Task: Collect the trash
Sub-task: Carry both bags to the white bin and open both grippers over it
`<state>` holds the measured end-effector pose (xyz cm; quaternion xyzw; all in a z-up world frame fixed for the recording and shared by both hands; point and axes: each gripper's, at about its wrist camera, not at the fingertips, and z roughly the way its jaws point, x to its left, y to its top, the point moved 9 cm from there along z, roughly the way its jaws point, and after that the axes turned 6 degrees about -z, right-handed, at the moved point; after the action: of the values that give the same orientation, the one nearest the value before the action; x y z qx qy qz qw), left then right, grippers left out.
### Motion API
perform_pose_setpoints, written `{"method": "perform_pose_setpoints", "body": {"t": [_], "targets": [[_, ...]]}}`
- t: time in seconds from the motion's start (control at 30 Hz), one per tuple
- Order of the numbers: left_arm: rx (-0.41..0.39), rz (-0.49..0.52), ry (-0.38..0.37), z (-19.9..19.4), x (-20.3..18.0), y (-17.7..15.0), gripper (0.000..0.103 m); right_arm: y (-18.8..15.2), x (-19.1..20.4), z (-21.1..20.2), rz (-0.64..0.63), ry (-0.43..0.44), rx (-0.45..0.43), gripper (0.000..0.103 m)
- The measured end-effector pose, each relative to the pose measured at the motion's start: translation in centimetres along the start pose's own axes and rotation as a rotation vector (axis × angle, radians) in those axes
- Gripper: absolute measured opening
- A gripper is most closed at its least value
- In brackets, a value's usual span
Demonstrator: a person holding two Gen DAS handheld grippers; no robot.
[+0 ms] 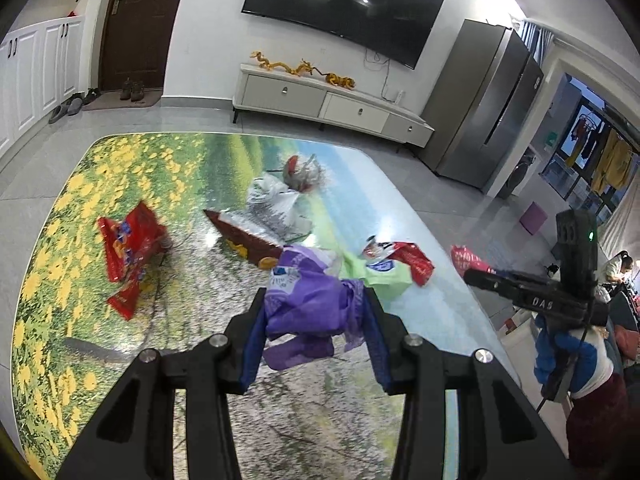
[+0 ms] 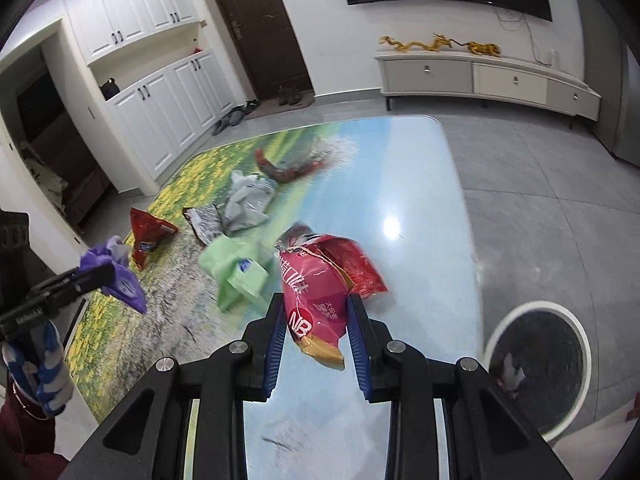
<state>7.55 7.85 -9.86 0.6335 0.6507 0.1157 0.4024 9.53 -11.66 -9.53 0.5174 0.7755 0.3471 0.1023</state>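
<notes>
My left gripper (image 1: 314, 312) is shut on a crumpled purple plastic bag (image 1: 308, 300), held above the flower-print table (image 1: 400, 184). From the right wrist view, that left gripper (image 2: 94, 276) and its purple bag (image 2: 124, 280) hang at the far left. My right gripper (image 2: 316, 312) is shut on a pink snack packet (image 2: 312, 300), lifted over the table's (image 2: 400, 184) near right corner. Left on the table are a green bag (image 2: 236, 276), a red wrapper (image 2: 364, 270), a red snack bag (image 1: 128, 248), a brown foil wrapper (image 1: 248, 240) and a grey bag (image 1: 276, 200).
A round white-rimmed bin (image 2: 536, 305) with a dark liner stands on the floor right of the table. A crumpled red-and-silver wrapper (image 1: 302, 170) lies farther back. Beyond the table are a TV cabinet (image 1: 328, 100) and a fridge (image 1: 488, 100). A gloved hand (image 1: 560, 356) holds my right gripper.
</notes>
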Motion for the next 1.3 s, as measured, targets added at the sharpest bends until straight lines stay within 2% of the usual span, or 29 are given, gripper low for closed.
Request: {"method": "perform_pose_setpoints", "body": {"t": [0.2,0.33,0.67,0.8,1.0,1.23,1.3], "targets": [[0.022,0.057,-0.037,1.2,-4.1,1.0,0.042,-1.7,-4.0,-2.1,0.084,-0.025,-0.034,0.028],[0.045,0.107,-0.081,3.0,-8.2,1.9,0.042,-2.7,-7.4,-4.0,0.148,-0.061,-0.067,0.028],[0.158,0.273,-0.160,11.4,-21.0,1.8,0.042,-6.3,-18.7,-8.1,0.346,-0.219,-0.106,0.029],[0.209,0.333,-0.159,15.6,-25.4,1.2,0.042,-7.8,-22.4,-8.6,0.391,-0.282,-0.093,0.031],[0.282,0.370,-0.147,21.5,-30.2,-0.2,0.044,-10.0,-26.5,-7.8,0.450,-0.340,-0.055,0.031],[0.329,0.405,-0.102,26.6,-33.6,-2.5,0.047,-11.6,-29.3,-6.0,0.480,-0.361,-0.002,0.031],[0.350,0.401,-0.109,27.6,-34.2,-3.0,0.050,-11.7,-30.0,-5.3,0.479,-0.380,0.020,0.031]]}}
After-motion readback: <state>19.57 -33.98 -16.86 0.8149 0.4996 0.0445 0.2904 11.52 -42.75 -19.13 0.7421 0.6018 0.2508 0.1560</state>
